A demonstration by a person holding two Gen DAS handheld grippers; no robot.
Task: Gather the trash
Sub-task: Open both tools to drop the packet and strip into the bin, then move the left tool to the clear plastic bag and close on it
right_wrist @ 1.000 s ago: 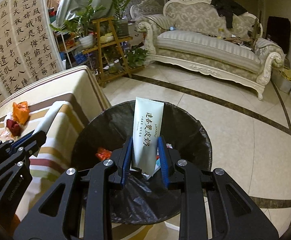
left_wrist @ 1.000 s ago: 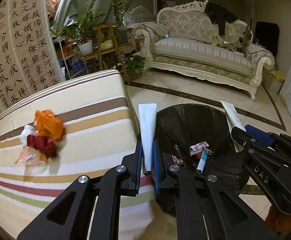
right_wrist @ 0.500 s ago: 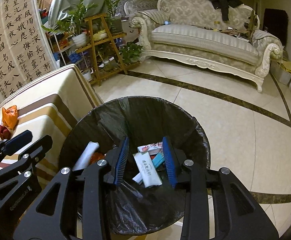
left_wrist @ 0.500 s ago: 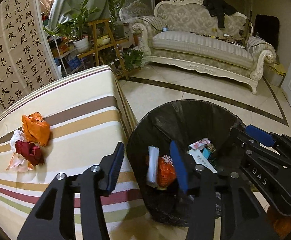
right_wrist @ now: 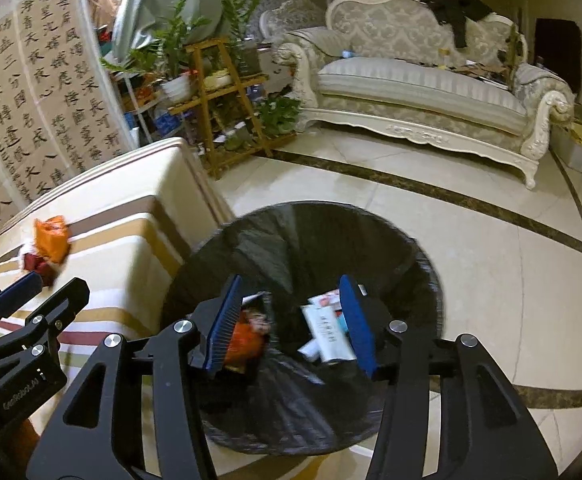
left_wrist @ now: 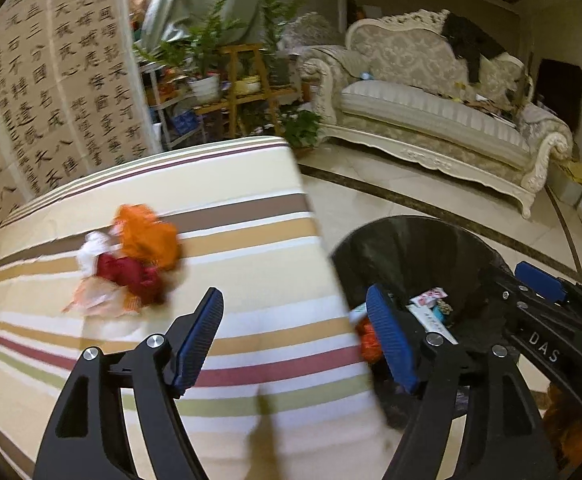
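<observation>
Orange and red wrappers point(left_wrist: 131, 256) left on the striped counter point(left_wrist: 251, 288) could be scattered by either empty, spread gripper: left gripper point(left_wrist: 295, 336), right gripper point(right_wrist: 291, 316).

Both fisheye views are dimly lit in a warm indoor cast with no source in frame; black vignette fills the corners and straight lines bow strongly toward the rims; motion blur smears the left wrist view, softening the crumpled wrappers point(left_wrist: 131, 258) and the striped tablecloth point(left_wrist: 251, 264); the right wrist view is sharper at the sofa point(right_wrist: 419, 80); the floor tiles point(right_wrist: 491, 272) show soft sheen; the bin liner point(right_wrist: 303, 240) reads nearly black.
</observation>
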